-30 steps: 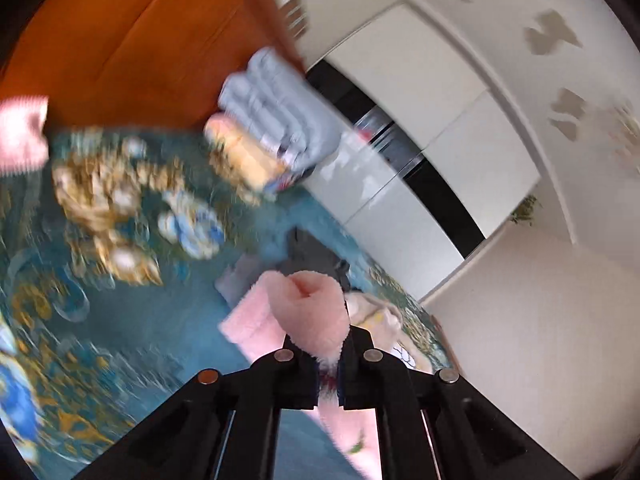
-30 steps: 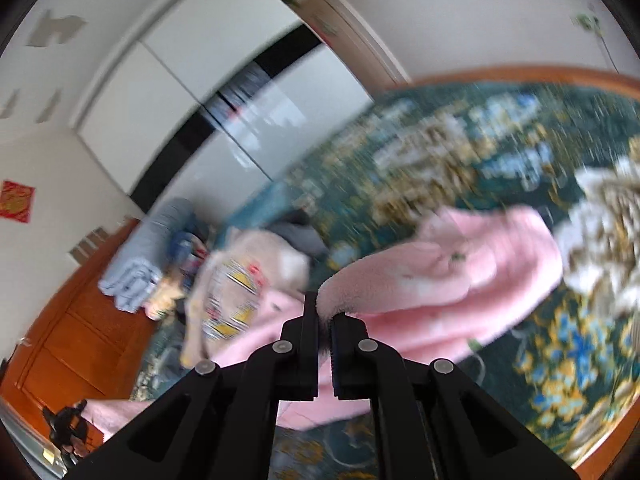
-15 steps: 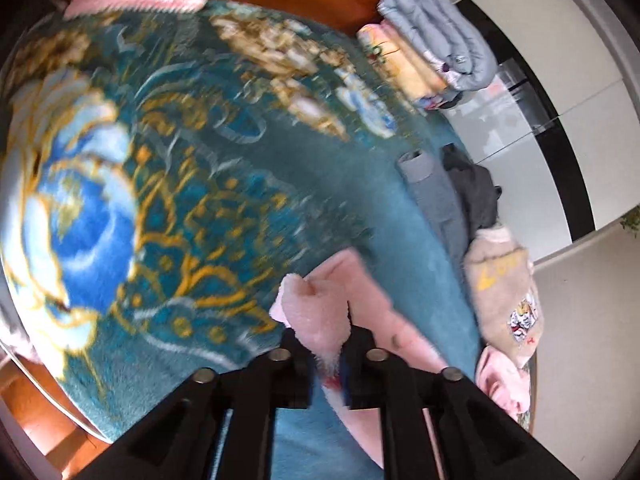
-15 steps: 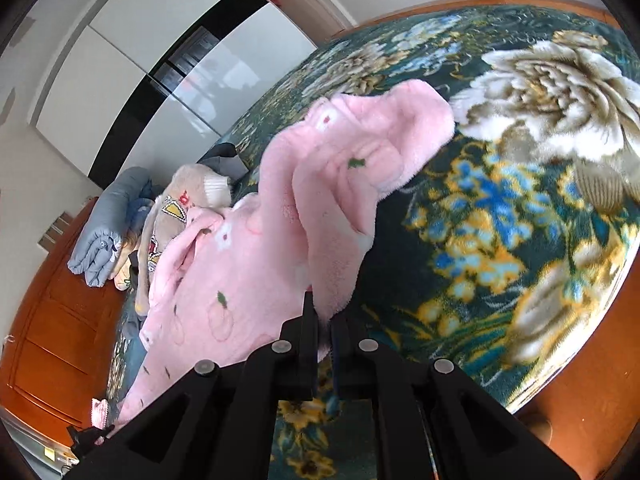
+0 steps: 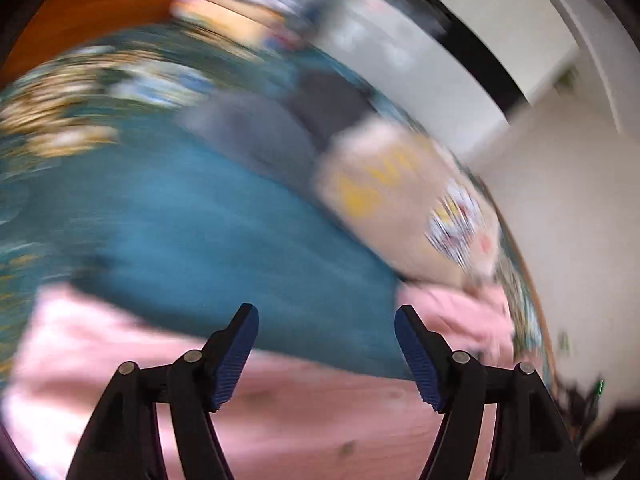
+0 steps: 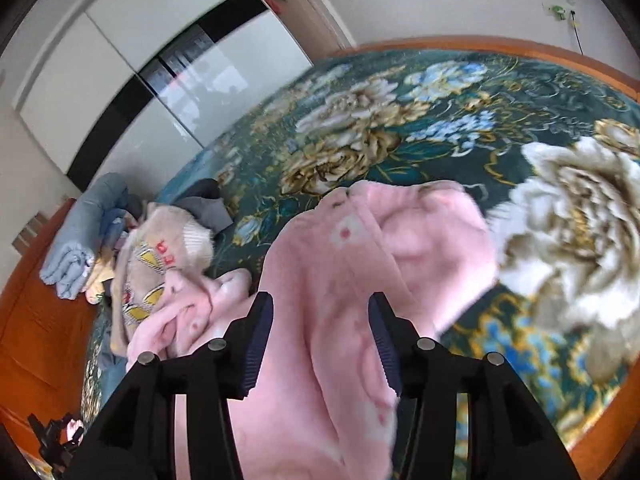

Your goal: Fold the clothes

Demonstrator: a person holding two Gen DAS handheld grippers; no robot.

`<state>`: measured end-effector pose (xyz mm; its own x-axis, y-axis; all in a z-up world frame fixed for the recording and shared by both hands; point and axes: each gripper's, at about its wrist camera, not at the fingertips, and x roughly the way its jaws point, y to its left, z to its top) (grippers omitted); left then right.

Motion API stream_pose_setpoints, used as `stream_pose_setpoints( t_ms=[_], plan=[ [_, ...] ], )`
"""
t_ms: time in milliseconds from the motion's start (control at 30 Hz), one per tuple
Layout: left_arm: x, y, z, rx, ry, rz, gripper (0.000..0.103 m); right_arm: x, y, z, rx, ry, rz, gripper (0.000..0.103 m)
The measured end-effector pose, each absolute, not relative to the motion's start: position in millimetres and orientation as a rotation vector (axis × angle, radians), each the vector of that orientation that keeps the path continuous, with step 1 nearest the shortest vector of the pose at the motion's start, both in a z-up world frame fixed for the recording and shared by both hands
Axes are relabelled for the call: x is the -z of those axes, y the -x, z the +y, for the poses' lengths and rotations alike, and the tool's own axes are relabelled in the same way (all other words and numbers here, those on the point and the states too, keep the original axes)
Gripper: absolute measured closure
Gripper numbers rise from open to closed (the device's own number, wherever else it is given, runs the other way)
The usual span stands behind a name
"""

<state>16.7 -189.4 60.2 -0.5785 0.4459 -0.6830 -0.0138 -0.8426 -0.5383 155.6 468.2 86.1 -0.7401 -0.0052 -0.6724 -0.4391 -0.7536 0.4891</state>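
A fluffy pink garment (image 6: 360, 280) with small printed spots lies spread on the teal flowered bedspread (image 6: 400, 120). My right gripper (image 6: 320, 320) hovers over it, jaws opening, pink fabric showing between the fingers but not pinched. In the blurred left wrist view the same pink garment (image 5: 280, 408) lies below my left gripper (image 5: 326, 332), whose jaws are opening wide over bare teal bedspread (image 5: 208, 240) with nothing between them.
A beige sweater with yellow print (image 6: 152, 272) (image 5: 404, 200) lies beside the pink garment, with grey and dark clothes (image 5: 256, 132) behind it. Folded blue clothes (image 6: 80, 240) sit by the orange wooden bed frame (image 6: 36, 320). White wardrobe doors (image 6: 160, 60) stand beyond.
Both grippers were shut on pink fabric and have let it go; the garment has dropped flat onto the bedspread. The left gripper has swung down fast, and its view is blurred.
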Motion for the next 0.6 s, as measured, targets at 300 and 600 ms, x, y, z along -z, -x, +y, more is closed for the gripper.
stream_pose_setpoints(
  t_ms=[300, 600],
  plan=[
    [-19.8, 54.1, -54.4, -2.215, 1.445, -0.514, 0.029, -77.1, -35.3, 382.5, -2.734, 1.334, 0.534, 0.05],
    [-17.5, 53.8, -55.2, -2.186, 1.424, -0.527, 0.097, -27.3, 8.8, 383.1, -2.558, 1.556, 0.582, 0.048]
  ],
)
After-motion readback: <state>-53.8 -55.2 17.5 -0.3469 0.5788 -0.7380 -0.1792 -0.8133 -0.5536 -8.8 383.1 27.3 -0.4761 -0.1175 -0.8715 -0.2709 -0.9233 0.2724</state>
